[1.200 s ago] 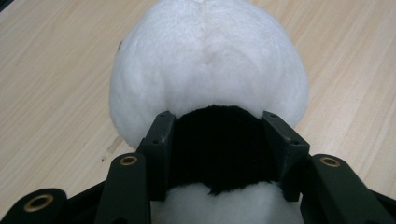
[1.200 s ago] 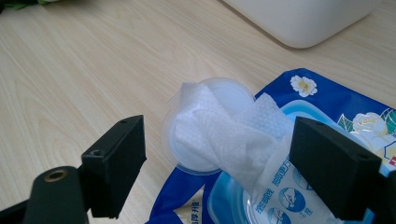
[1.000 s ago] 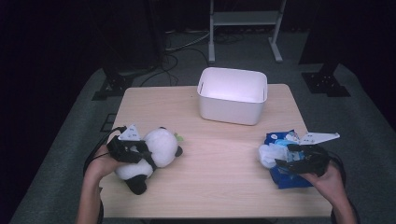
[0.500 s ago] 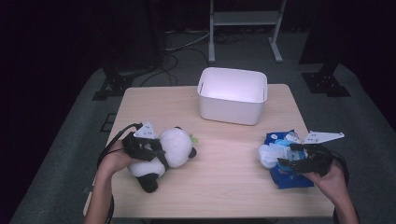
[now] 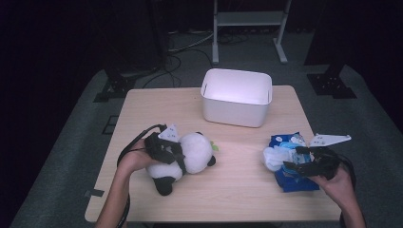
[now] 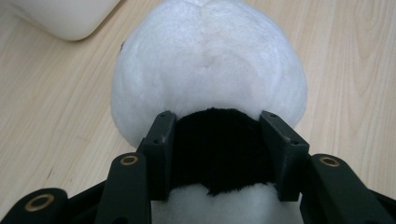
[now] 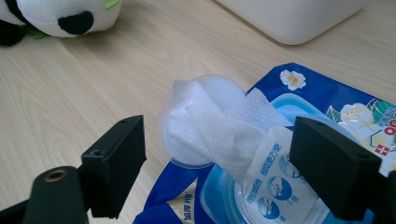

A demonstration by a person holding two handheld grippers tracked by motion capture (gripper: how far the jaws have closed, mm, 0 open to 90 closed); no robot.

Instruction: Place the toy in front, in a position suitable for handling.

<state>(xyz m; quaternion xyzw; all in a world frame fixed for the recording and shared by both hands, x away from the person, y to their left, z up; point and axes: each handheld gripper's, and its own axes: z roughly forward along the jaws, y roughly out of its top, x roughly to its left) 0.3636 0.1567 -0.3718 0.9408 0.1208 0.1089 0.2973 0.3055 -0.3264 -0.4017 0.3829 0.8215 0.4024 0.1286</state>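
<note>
White plush and black plush fill the lower left of the high view: a stuffed panda toy (image 5: 187, 156) lies on the pale wooden surface (image 5: 237, 190), its head toward the centre of the frame and one black foot pointing to the bottom edge. The left claw (image 5: 178, 154) is clamped on it, the person's left hand (image 5: 135, 159) behind the grip. In the left gripper view the two black jaws press from either side into a black band of fur on the panda toy (image 6: 208, 74), with the white rounded head above them in the middle of the frame and the wood grain of the surface (image 6: 56, 93) at both sides.

At the lower right of the high view the right claw (image 5: 290, 166) hovers over a blue pack of wet wipes (image 5: 285, 178) that lies flat on the surface. In the right gripper view its jaws stand wide apart, one at the lower left and one at the right edge, with nothing pressed between them. Between and beyond them sits the wet wipes pack (image 7: 327, 98), its round clear lid (image 7: 184, 135) flipped open to the left and a white wipe (image 7: 219, 121) bunched up out of the opening. Whether the jaws touch the pack is hard to say.

A white plastic bin (image 5: 236, 96) stands at the upper middle of the surface, well apart from both things.
</note>
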